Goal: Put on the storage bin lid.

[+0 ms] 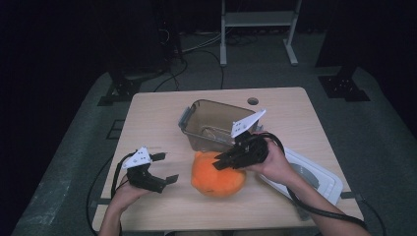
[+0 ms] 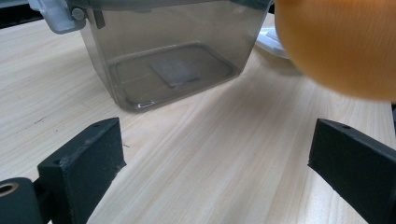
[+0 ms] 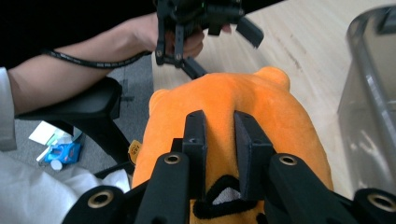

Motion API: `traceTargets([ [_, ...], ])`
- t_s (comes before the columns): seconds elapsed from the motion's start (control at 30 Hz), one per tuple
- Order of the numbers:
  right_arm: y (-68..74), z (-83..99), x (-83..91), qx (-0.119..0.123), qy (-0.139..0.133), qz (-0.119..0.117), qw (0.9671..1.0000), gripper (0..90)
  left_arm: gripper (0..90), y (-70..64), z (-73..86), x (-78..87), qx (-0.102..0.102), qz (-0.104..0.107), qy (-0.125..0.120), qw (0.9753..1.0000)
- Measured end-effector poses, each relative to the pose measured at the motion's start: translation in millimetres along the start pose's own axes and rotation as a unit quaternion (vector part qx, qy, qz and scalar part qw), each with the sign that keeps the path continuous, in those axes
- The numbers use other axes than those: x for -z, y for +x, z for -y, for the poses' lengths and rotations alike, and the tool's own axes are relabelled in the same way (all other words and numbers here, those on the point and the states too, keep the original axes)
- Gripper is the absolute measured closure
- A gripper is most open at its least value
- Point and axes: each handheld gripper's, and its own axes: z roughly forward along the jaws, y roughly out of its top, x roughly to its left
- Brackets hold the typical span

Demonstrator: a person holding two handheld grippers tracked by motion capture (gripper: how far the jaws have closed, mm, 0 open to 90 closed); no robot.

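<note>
With the right gripper (image 3: 219, 140) pinching a fold of the orange plush toy (image 1: 218, 174) on the desk (image 1: 157, 118), lift vertically, clear the open container (image 1: 216, 124) rim, and keep the wide-open left gripper (image 1: 164, 168) clear.

No legible txt, brand or nr anywhere — small yellow tag (image 3: 135, 149) on orange plush toy (image 3: 233, 121) bears print, too blurred to read.

Plush toy (image 1: 218, 176) lies before the container (image 1: 216, 125), lid (image 1: 314, 177) to its right.
</note>
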Motion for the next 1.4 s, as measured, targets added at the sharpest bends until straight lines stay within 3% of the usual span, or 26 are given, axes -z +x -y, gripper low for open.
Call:
traceTargets([
  [0.37, -2.5, -28.6, 24.1, 0.002, -0.032, 0.014, 0.9994, 75.3, 2.6, 0.2, 0.1, -0.3, 0.001, 0.002, -0.001, 1.0000],
  [0.7, -13.9, -53.3, 37.3, -0.001, -0.047, 0.032, 0.9984, 75.4, 2.6, 0.5, 0.3, -1.2, 0.001, 0.006, -0.002, 1.0000],
  [1.4, -46.2, -79.1, 39.5, -0.018, -0.057, 0.049, 0.9970, 75.6, 2.6, 0.9, -0.6, -3.6, 0.001, 0.010, -0.005, 0.9999],
])
